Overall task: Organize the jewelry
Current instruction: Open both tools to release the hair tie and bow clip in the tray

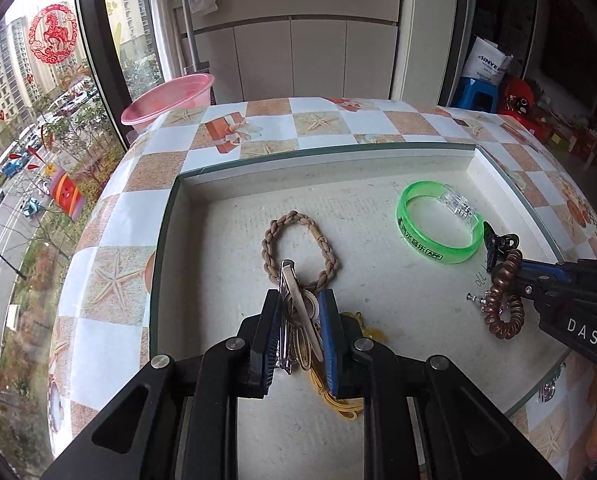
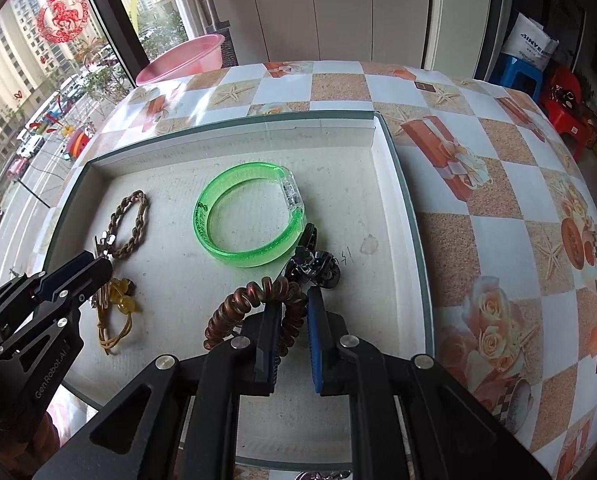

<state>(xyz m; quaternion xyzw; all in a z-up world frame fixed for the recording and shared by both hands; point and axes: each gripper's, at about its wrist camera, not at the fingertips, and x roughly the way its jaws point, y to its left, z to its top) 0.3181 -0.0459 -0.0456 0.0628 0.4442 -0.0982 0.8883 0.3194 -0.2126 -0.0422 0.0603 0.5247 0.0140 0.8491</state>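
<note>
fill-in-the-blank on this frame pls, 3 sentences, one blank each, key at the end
1. The left claw is closed on a silver hair ____.
2. The coil hair tie in the right claw is ____ in colour.
3. The bracelet lying in the tray beside the braided hair tie is translucent ____.

Missing words: clip; brown; green

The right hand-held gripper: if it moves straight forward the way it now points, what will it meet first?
Probably the black hair claw clip, just ahead of the right hand-held gripper, which is shut on the brown spiral hair tie. The green bangle lies beyond, slightly left. Depth is unclear.
</note>
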